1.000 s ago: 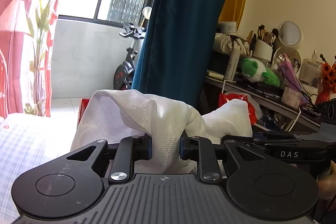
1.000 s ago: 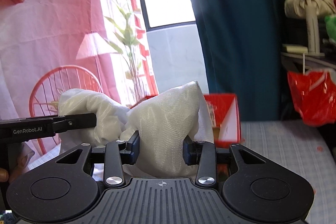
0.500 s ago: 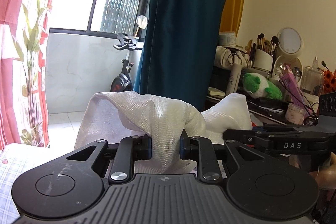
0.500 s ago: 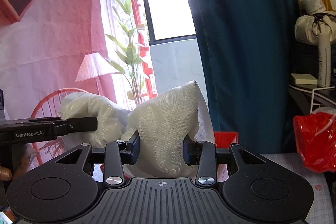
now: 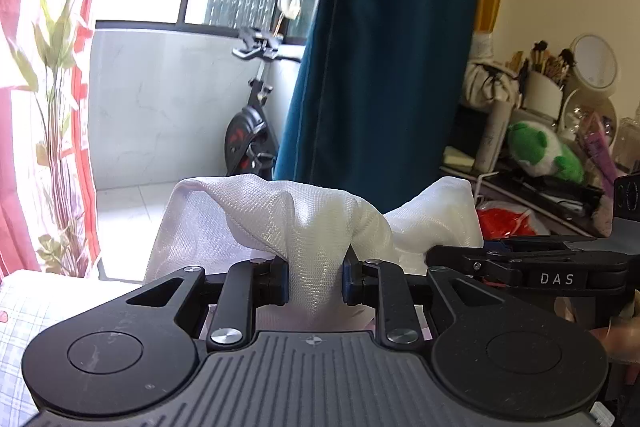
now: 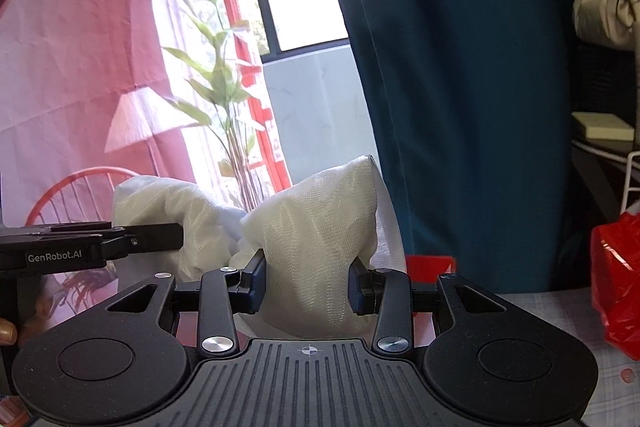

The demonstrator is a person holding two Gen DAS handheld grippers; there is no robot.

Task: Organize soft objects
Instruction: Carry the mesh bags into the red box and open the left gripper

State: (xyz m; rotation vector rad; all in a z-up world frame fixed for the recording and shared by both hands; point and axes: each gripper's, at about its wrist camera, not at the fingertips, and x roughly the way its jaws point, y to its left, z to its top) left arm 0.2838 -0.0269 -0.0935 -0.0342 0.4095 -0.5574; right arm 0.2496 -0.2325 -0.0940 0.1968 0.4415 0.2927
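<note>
A white woven pillowcase (image 5: 304, 223) hangs in the air between both grippers. My left gripper (image 5: 314, 281) is shut on one bunched corner of it. In the right wrist view the same pillowcase (image 6: 320, 227) bulges upward, and my right gripper (image 6: 306, 285) is shut on its other corner. Each gripper shows in the other's view: the right one (image 5: 520, 261) at the right edge, the left one (image 6: 100, 243) at the left edge. The lower part of the cloth is hidden behind the gripper bodies.
A dark teal curtain (image 5: 380, 47) hangs straight ahead. A cluttered dresser (image 5: 540, 179) with a green plush toy (image 5: 544, 151) stands at the right. An exercise bike (image 5: 252, 131) stands by the window. A checked bedsheet (image 6: 560, 307), a red bag (image 6: 616, 275) and a red box (image 6: 430, 263) lie below.
Both grippers have carried the pillowcase sideways and slightly up; the background has slid, so the teal curtain now fills more of each view. The grips have not changed.
</note>
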